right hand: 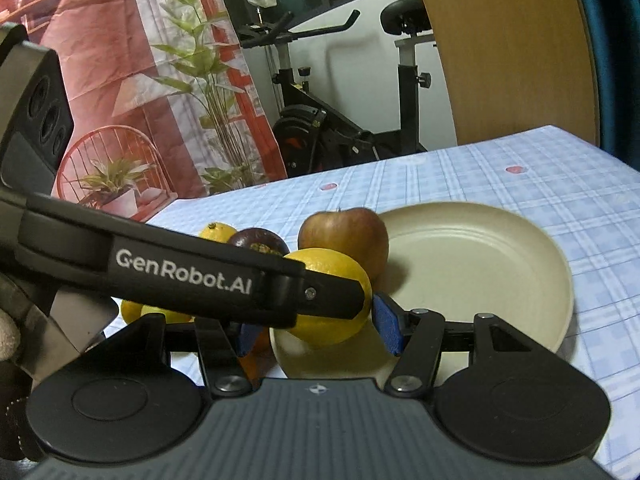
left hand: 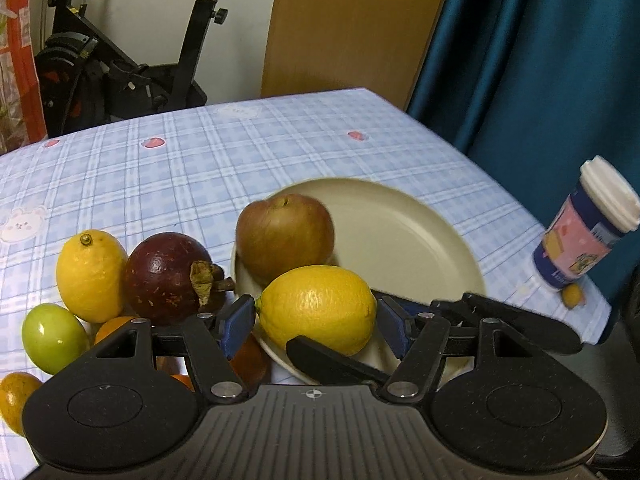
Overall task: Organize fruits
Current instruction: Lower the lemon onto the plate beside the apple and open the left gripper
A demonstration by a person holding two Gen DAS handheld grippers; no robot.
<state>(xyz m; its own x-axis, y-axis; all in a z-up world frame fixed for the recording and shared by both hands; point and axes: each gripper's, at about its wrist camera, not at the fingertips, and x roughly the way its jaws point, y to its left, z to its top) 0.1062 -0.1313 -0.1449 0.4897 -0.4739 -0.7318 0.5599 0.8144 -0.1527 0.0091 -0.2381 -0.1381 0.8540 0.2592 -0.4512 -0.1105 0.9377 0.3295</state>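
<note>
Lemon sits at the near rim of the cream plate, directly ahead of the left tool, between its two blue pads. Long axis of the lemon runs across the tool, pad to pad. A narrow gap shows at each pad, so the left tool stands open around the fruit, not clamped. The right tool comes in from the same near side, also spread wide about the same lemon, with the left tool's finger crossing in front of it; the two are crowded together. Judgement: the left tool is placed to let go or take hold, and the right should hold clear.

Apple rests on the plate just beyond the lemon, nearly touching it. Room lies open on the plate ahead and to the right. Left of the tool, off the plate on the bench, lie a mangosteen, a second lemon and a green fruit, close together. A cup stands far right near the bench edge
</note>
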